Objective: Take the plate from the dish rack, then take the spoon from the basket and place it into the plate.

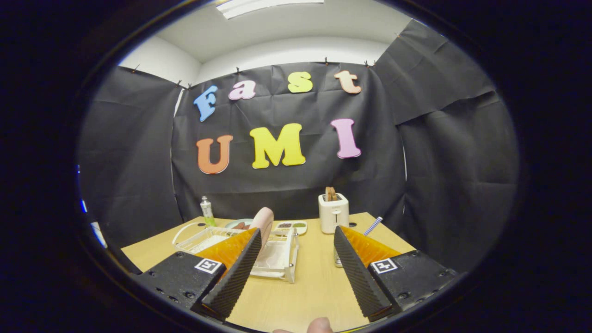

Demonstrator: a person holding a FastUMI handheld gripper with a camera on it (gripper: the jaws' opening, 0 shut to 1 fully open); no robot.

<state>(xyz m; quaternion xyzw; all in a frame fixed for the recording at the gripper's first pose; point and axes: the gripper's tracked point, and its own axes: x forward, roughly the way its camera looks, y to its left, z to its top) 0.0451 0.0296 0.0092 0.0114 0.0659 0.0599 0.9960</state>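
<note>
Reaching for the plate comes first, and the approach should favour the left side of the light wooden table (314,291). Farthest left stands a small white tube with a green cap (206,210). Next sits the white wire dish rack (277,259), with the pale pink round plate (263,221) standing on edge in it, just beyond the left finger (233,273). Centre the plate's rim between the fingers before closing, and lift straight up to clear the rack wires. Right of the rack stand a white toaster (333,212) and a blue checked handle (373,225), possibly the spoon; its basket cannot be made out. The gripper (295,270) is spread wide, holding and touching nothing.
</note>
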